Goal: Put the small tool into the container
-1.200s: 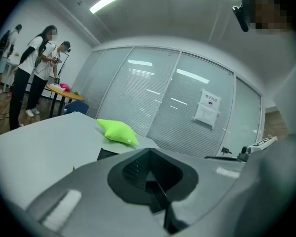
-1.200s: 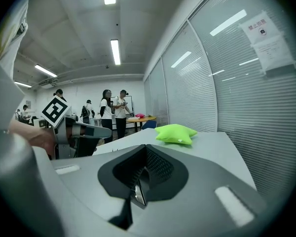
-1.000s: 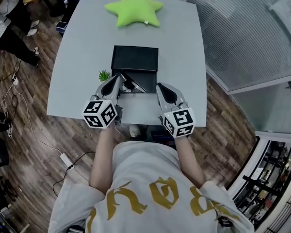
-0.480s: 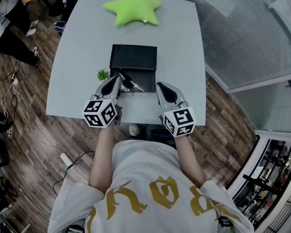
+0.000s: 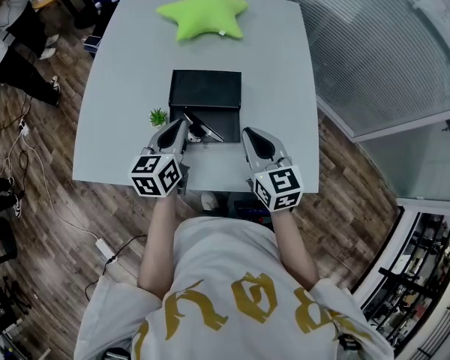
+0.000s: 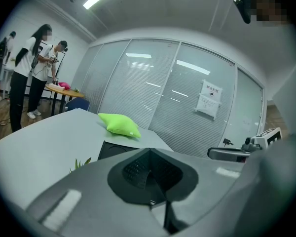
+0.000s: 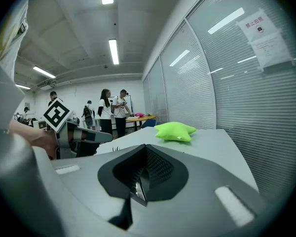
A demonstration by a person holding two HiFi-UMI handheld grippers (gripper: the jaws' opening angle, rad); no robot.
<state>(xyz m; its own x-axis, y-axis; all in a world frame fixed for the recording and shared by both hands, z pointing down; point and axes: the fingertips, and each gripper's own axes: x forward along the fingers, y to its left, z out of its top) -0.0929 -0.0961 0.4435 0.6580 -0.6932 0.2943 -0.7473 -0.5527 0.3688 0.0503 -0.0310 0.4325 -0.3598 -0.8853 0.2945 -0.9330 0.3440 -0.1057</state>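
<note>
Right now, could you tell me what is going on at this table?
A person stands at the table with a hand-held gripper in each hand. The left hand-held gripper and the right hand-held gripper are both shut and empty, close to the near side of the box. A star pillow lies at the far end.

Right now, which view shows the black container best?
The head view: the whole black container shows from above. The left gripper view catches only a dark edge past its jaws; the right gripper view shows none clearly.
</note>
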